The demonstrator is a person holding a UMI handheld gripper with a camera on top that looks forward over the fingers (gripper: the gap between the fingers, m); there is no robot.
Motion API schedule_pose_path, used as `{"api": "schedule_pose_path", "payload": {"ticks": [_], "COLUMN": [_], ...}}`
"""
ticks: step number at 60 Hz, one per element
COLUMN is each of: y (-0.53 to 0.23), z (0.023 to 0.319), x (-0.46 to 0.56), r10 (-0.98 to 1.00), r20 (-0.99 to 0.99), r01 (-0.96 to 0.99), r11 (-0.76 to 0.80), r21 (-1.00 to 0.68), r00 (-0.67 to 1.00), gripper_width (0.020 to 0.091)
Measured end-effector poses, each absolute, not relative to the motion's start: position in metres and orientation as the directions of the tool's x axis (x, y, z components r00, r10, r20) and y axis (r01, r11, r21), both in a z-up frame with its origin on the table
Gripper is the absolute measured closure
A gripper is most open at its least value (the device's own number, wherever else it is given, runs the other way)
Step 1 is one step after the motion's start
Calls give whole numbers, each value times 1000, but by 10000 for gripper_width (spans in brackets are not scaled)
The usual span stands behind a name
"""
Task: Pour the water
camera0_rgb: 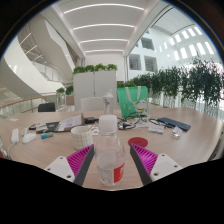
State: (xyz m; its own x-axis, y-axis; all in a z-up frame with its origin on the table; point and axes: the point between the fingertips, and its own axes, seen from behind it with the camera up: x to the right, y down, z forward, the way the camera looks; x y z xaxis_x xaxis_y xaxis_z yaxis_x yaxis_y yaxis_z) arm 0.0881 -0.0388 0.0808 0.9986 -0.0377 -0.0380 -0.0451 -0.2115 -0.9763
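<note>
The gripper [108,163] is clenched on a clear water bottle [109,150], upright and capped between its pink pads [80,160]. Beyond on the table [190,135] lies clutter; no cup shows, so pouring seems unstarted.

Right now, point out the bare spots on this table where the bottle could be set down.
The hand-held gripper is shut on the water bottle. Bare wood lies beside the right finger, short of the dark flat item. A smaller bare patch sits beside the left finger. Behind the bottle, near the green chair, it is crowded with clutter.
</note>
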Motion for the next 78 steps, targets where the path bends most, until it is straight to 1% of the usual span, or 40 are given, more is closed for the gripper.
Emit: {"api": "schedule_pose_path", "payload": {"ticks": [2,3,4,5,6,8,9,10,14,20,23,29,31,34,37,42,45,48,49,52,56,58,63,69,74,78], "y": [-33,-30,-28,-26,-26,-24,-23,-23,-21,-19,-15,-10,-6,10,33,74,100,125,132,155,174,189,197,199,196,195], "z": [78,76,74,71,70,73,73,73,71,70,69,70,87,110,136,174,191,217,220,220,216,216,209,183,172,168], "x": [84,83,81,79,79,81,81,81,80,81,80,91,102,127,148,163,163,164,158,140,114,110,84,56,32,26], "r10": [-25,-17,-7,2,6,-3,-5,-6,-11,-14,-6,-3,-8,-26,-21,-8,-1,40,48,85,138,181,175,165,120,101], "r20": [-42,-43,-43,-42,-38,-36,-34,-29,-24,-57,-56,-117,-106,-32,84,368,556,731,791,907,980,983,948,829,704,663], "r01": [-46,-46,-44,-40,-35,-36,-34,-30,-26,-59,-56,-112,-104,-38,75,350,535,716,776,899,984,996,963,845,713,668], "r11": [-214,-219,-227,-238,-245,-232,-232,-225,-207,-232,-243,-307,-300,-288,-282,-288,-274,-247,-237,-199,-130,-84,-5,111,190,188], "r21": [-976,-975,-973,-971,-969,-972,-972,-974,-978,-971,-968,-945,-948,-957,-956,-891,-799,-653,-585,-389,-125,-6,270,523,675,720], "r00": [999,999,999,999,999,999,999,1000,1000,998,998,993,994,999,996,930,831,681,611,412,143,21,-265,-534,-700,-742], "gripper_width": [327,377,453,568,594,597,616,619,680,772,771,771,771,771,773,773,772,772,764,773,773,771,773,774,771,771]}}
